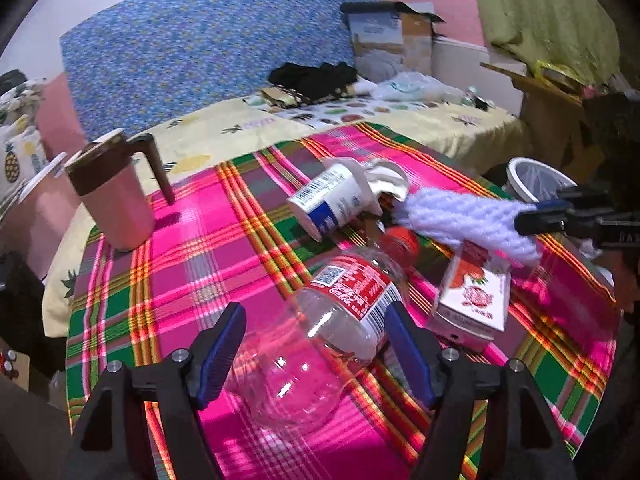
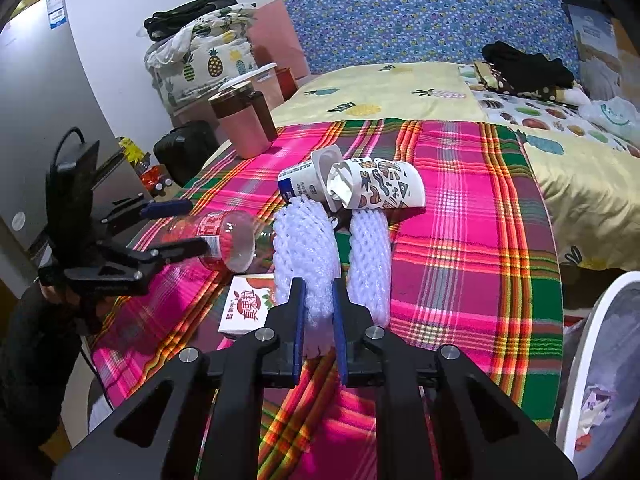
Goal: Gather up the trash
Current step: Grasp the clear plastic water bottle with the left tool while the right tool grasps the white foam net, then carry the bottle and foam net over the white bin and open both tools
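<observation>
An empty clear Coca-Cola bottle (image 1: 340,320) lies on the plaid tablecloth (image 1: 200,248). My left gripper (image 1: 316,344) is open with its fingers on either side of the bottle's body; it also shows in the right wrist view (image 2: 176,228). My right gripper (image 2: 318,328) is shut on a white foam fruit net (image 2: 308,256), which shows in the left wrist view (image 1: 460,220) above the cloth. A second foam net (image 2: 370,256) lies beside it. A white yogurt cup (image 1: 328,204), a patterned paper cup (image 2: 384,188) stuffed with tissue and a small juice carton (image 1: 472,304) lie nearby.
A pink jug with a brown lid (image 1: 112,196) stands at the table's far left. A white bin lined with a bag (image 2: 600,372) stands off the table's right edge, with scraps inside. A bed with a pineapple-print sheet (image 2: 392,88) lies behind the table.
</observation>
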`<state>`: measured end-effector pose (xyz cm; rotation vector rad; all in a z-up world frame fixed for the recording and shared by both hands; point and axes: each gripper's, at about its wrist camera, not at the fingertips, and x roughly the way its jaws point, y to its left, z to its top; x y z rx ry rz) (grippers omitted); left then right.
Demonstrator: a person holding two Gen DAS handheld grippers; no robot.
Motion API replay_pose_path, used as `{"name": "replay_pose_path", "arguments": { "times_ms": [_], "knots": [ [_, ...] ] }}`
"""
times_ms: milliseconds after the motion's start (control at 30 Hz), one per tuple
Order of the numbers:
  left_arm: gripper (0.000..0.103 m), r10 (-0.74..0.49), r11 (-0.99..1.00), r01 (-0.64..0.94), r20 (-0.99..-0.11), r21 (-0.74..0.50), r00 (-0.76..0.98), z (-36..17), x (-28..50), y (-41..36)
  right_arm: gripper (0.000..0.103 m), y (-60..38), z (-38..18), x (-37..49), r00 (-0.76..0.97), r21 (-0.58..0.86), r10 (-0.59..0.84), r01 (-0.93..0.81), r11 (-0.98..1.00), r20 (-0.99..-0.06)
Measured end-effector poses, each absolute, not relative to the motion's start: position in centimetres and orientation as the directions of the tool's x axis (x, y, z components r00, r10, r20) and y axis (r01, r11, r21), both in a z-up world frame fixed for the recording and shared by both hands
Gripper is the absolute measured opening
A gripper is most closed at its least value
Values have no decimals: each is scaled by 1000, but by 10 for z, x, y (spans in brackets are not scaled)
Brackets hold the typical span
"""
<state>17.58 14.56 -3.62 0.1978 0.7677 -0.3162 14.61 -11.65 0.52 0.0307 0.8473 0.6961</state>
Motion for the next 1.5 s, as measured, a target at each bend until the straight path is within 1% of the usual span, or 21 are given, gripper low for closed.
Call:
{"name": "replay_pose_path", "arguments": {
  "times_ms": [133,333,433,633,700,767,900,1067,1333,1500],
  "knots": [
    [72,-213,929,364,-713,64,669,-39,165,135,13,-121,6,141,460,296,578,-548,782,-674],
    [72,-275,922,387,-694,5,665,-33,139,119,13,-130,6,134,469,305,579,-536,787,-667],
    [72,-276,925,380,-691,-3,668,-31,133,109,13,-135,7,132,475,311,579,-530,789,-663],
    [72,-113,971,233,-746,58,656,-43,148,100,13,-139,9,129,485,315,580,-523,792,-655],
    [70,-115,977,210,-752,32,649,-44,150,103,13,-140,9,129,486,316,580,-521,793,-653],
    [60,-121,984,178,-758,-6,641,-45,150,109,13,-142,8,128,488,317,580,-519,794,-652],
    [60,-120,992,104,-750,-69,650,-44,145,118,13,-144,6,128,491,322,577,-511,797,-653],
    [59,-92,995,33,-729,-95,678,-45,132,115,13,-147,8,124,498,320,577,-509,799,-648],
    [59,-70,990,-36,-690,-139,721,-33,109,106,13,-155,15,117,520,314,572,-502,806,-635],
    [59,-76,987,-36,-663,-154,745,-19,94,95,13,-162,17,112,534,311,563,-491,814,-630]
  ]
}}
